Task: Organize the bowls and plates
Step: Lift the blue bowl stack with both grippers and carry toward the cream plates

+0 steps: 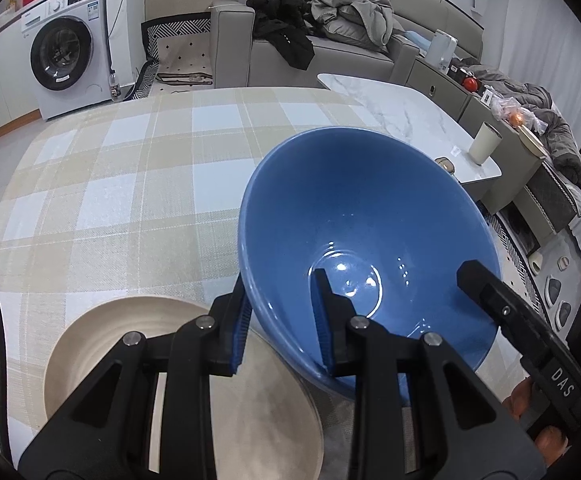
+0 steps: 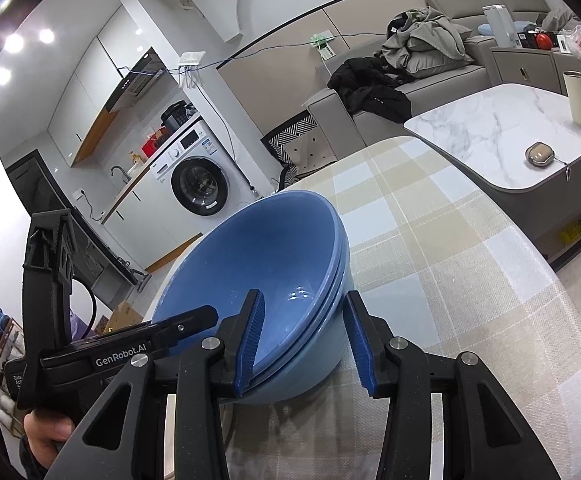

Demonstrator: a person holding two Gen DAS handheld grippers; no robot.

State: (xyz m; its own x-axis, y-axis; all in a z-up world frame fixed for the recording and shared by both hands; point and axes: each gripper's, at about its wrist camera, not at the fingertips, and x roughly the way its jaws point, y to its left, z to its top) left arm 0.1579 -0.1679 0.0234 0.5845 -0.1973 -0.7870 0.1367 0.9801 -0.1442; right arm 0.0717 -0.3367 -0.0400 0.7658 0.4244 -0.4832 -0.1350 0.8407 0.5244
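A stack of blue bowls is tilted over the plaid-clothed table; three rims show at its right side. My right gripper is shut on those rims, one pad inside and one against the outer wall. In the left wrist view the blue bowl opens toward me. My left gripper is shut on its near rim, one finger inside and one outside. A finger of the right gripper reaches over the bowl's right rim. A beige plate lies flat on the cloth, below and left of the bowl.
A marble coffee table stands beyond the plaid table's far right edge, with a pale cup and a small case on it. A grey sofa piled with clothes and a washing machine stand further back.
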